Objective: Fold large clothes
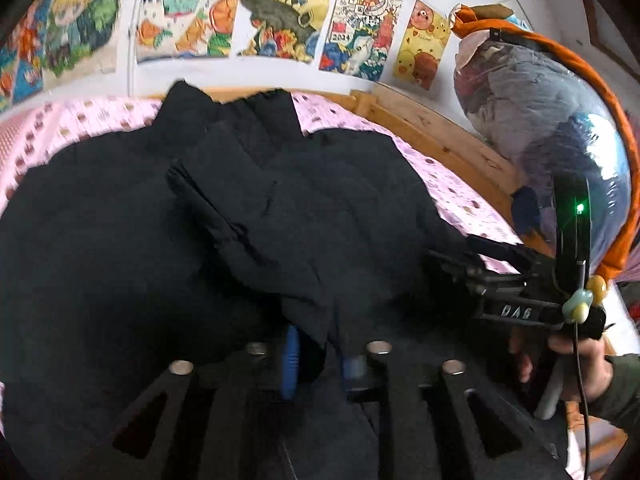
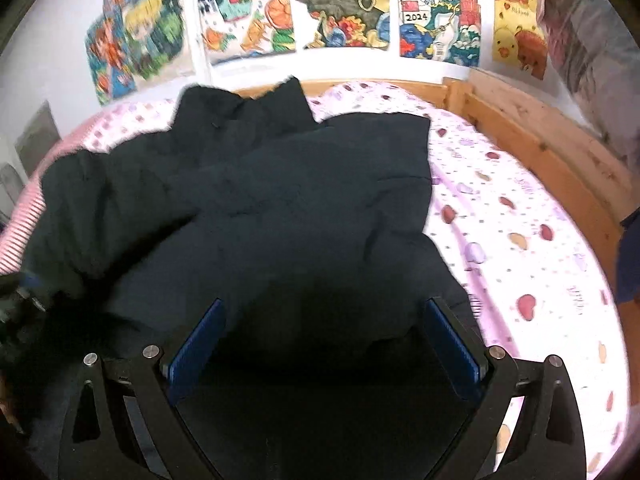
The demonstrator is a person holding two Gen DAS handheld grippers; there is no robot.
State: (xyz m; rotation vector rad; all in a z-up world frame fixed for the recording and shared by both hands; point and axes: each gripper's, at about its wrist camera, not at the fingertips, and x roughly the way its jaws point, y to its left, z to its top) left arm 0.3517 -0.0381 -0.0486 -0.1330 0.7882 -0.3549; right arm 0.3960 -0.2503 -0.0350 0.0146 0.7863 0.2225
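My black padded coat (image 2: 280,208) sprawls across the middle of the frame on the pink bedsheet (image 2: 520,220). It looks bulky, soft and floppy. My left gripper (image 1: 320,360) sits loose around a sleeve fold, so I'd pinch thick hems. My right gripper (image 2: 324,344) gapes empty.

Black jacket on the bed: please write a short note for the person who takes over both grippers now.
Left gripper: jaws only a little apart, a flap of the black jacket between the blue pads; whether they press it is unclear.
Right gripper: wide open, holds nothing, low over the jacket's near edge.
Jacket: on the pink heart-print sheet, one sleeve already laid across the body, the rest lumpy.
Left to do: let the flap go, smooth it, then fold the jacket into a compact stack.
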